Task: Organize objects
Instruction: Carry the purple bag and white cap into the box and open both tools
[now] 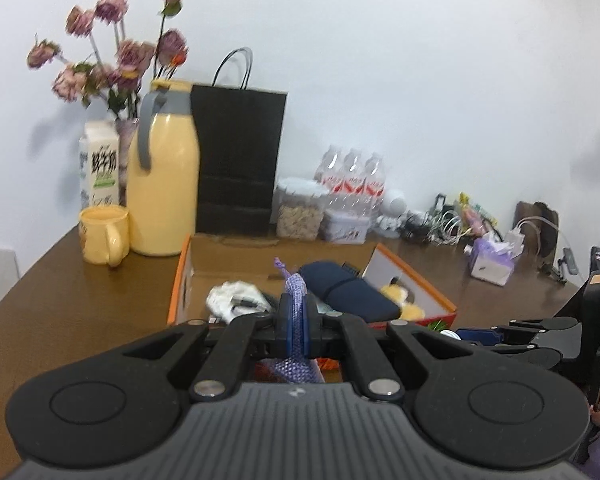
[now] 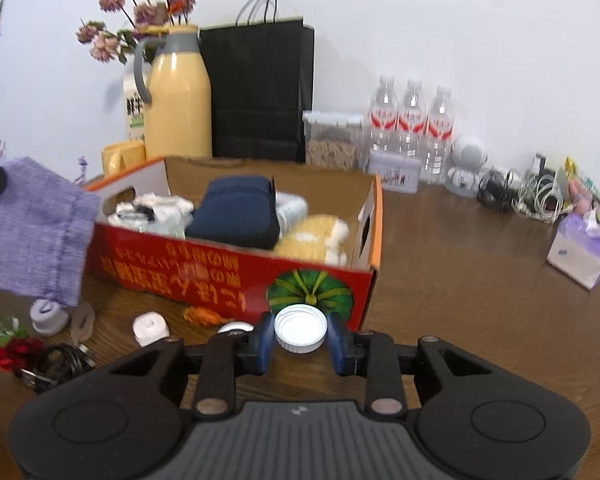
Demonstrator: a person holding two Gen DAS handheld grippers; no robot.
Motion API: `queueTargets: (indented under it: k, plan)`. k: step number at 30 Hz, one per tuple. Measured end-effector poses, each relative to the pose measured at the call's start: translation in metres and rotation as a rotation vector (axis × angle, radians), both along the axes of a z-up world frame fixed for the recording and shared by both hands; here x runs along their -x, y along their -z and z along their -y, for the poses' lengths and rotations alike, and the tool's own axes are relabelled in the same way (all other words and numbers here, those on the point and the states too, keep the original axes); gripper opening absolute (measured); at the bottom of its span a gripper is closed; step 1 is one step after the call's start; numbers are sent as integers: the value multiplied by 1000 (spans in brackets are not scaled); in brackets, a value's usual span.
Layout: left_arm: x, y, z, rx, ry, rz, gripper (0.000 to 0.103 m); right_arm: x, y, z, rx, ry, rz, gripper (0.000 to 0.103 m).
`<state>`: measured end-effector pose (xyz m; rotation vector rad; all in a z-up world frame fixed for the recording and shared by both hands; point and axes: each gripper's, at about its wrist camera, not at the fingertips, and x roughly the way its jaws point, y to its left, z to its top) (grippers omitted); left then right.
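My left gripper (image 1: 296, 320) is shut on a purple drawstring cloth pouch (image 1: 297, 304), pinching its neck; the bag hangs below the jaws. In the right wrist view that pouch (image 2: 32, 232) floats at the left, above the table. My right gripper (image 2: 300, 340) is shut on a white ribbed bottle cap (image 2: 301, 328), held just in front of the red and orange cardboard box (image 2: 228, 276). Inside the box lie a dark blue pouch (image 2: 236, 210), a white bundle (image 2: 152, 210) and a yellow plush toy (image 2: 312, 240).
On the brown table (image 2: 460, 280) near the box lie a small white charger (image 2: 150, 328), a grey cap (image 2: 48, 316), red flowers (image 2: 8, 350) and a black cable (image 2: 60, 364). Behind stand a yellow thermos (image 2: 178, 100), yellow mug (image 1: 102, 234), black paper bag (image 2: 260, 88), water bottles (image 2: 410, 120) and a tissue pack (image 2: 580, 248).
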<state>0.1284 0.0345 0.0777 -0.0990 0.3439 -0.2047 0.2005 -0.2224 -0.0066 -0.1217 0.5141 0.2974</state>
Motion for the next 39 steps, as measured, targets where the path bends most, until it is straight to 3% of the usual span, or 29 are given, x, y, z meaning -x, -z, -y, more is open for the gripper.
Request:
queueTargets:
  k: [8,14,19,25,34,36,38,39]
  plan:
    - [-14,-25,16,18,31,87,5,-5,-33,-7,-9,-28,86,27]
    - [-49,-32,21,71,28,106,5,-33,-46,-22,-11,-33,122,27]
    - [-97,-16,17,110,-23,68,5,-78,-45,-33,-19,5,124,27]
    - [-156,25,1,68,-128,-45,5,-126,-25,-36,-37,75,106,27]
    - [-167,52,2,-23,-186,-130,8,-139,3,-36,-15,58,38,27]
    - [-165,53,4,-42,-197,-120,13,-136,4,-37,-11,60,49,27]
    - [-163,52,5,-52,-212,-108,29,-135,4,-36,-15,63,50,28]
    - [-162,51,5,-56,-219,-98,45,-134,4,-35,-19,65,49,28]
